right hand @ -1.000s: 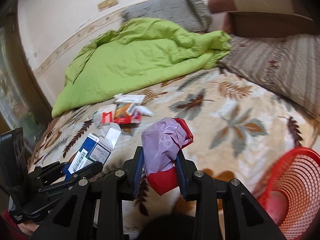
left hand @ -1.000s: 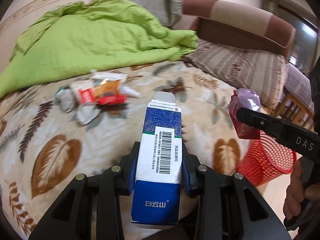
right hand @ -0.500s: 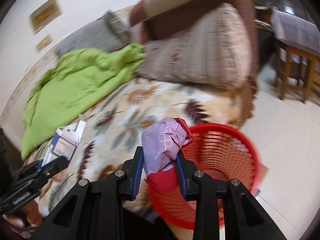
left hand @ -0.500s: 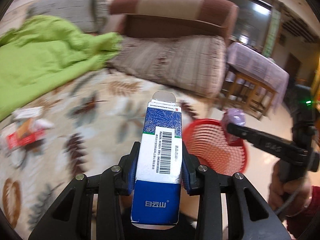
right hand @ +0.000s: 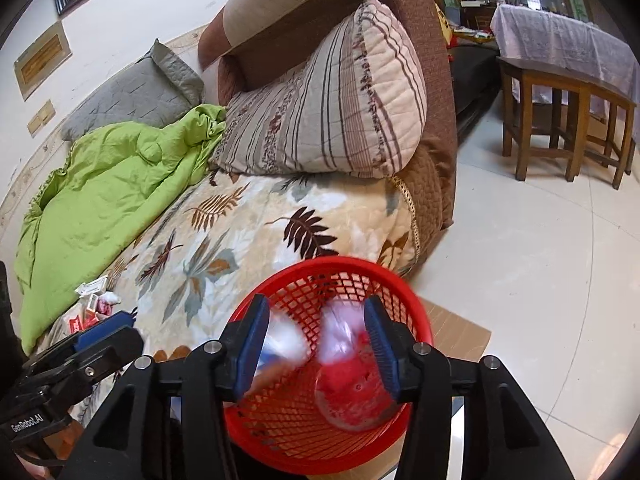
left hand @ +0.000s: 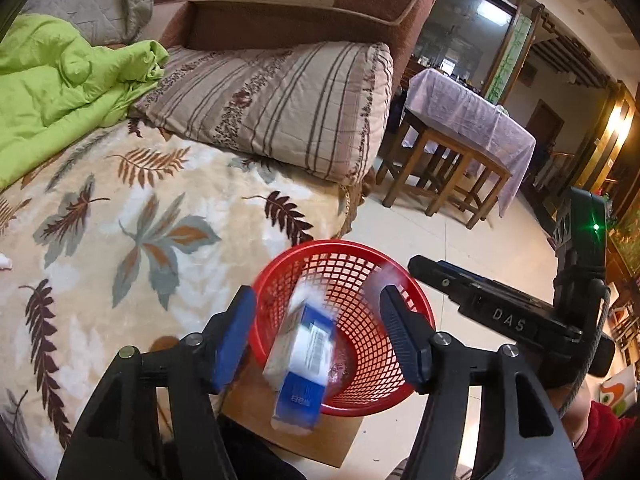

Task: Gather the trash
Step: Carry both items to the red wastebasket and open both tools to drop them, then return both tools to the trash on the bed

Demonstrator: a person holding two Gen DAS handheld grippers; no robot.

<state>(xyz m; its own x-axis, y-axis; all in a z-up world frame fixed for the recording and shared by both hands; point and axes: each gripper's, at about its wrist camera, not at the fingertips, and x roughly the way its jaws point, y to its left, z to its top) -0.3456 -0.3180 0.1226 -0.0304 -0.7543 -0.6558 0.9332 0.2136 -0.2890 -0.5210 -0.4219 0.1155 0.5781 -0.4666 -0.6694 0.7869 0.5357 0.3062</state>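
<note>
**Both loads dropping into the basket**

Left hand-held gripper (left hand: 318,334): jaws spread wide, nothing held. The blue-and-white carton (left hand: 303,354), blurred, sits in the gap between its fingers, over the near rim of the red mesh basket (left hand: 416,300) directly ahead and below.

Right hand-held gripper (right hand: 316,344): also wide and empty. The purple-and-red wrapper (right hand: 346,350) is a blur between its fingers, inside the basket mouth.

To do this step well: hold both grippers steady above the opening until each piece lands (the carton looks close to the near rim and could tip out).

More litter (right hand: 92,300) lies on the bed (right hand: 256,232) off to the right gripper's left. Leaf-print blanket, green quilt (right hand: 108,184) and striped pillow (right hand: 320,112) beyond. Basket stands on cardboard (right hand: 460,332) on pale tiled floor; wooden stools (right hand: 560,120) far ahead-right.
</note>
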